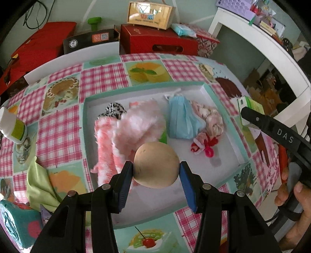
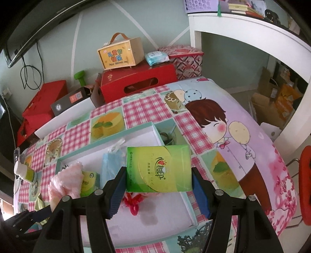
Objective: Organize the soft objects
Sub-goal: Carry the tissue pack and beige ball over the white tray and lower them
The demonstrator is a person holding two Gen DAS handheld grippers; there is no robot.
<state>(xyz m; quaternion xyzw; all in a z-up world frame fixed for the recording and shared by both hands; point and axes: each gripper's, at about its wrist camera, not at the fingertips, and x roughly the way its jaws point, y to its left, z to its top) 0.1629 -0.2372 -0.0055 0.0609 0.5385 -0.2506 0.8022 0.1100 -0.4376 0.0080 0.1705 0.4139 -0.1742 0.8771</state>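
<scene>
My left gripper (image 1: pixel 156 171) is shut on a tan ball (image 1: pixel 156 165), held above the near part of a shallow teal-rimmed white box (image 1: pixel 223 109). Inside the box lie a pink fluffy cloth (image 1: pixel 136 124), a leopard-print piece (image 1: pixel 114 111), a blue face mask (image 1: pixel 180 118), a floral cloth (image 1: pixel 210 118) and a red knitted piece (image 1: pixel 204 146). My right gripper (image 2: pixel 158 184) is shut on a green tissue pack (image 2: pixel 158 169), held over the box (image 2: pixel 151 128). That right gripper also shows at the right edge of the left wrist view (image 1: pixel 272 126), with a hand on it.
The box sits on a table with a pink checked cake-print cloth (image 1: pixel 58 134). A light green cloth (image 1: pixel 38 184) and a small white bottle (image 1: pixel 13 126) lie at the left. Red boxes (image 1: pixel 159 42) and a wooden box (image 1: pixel 149 15) stand behind. A white shelf (image 2: pixel 252 27) rises at right.
</scene>
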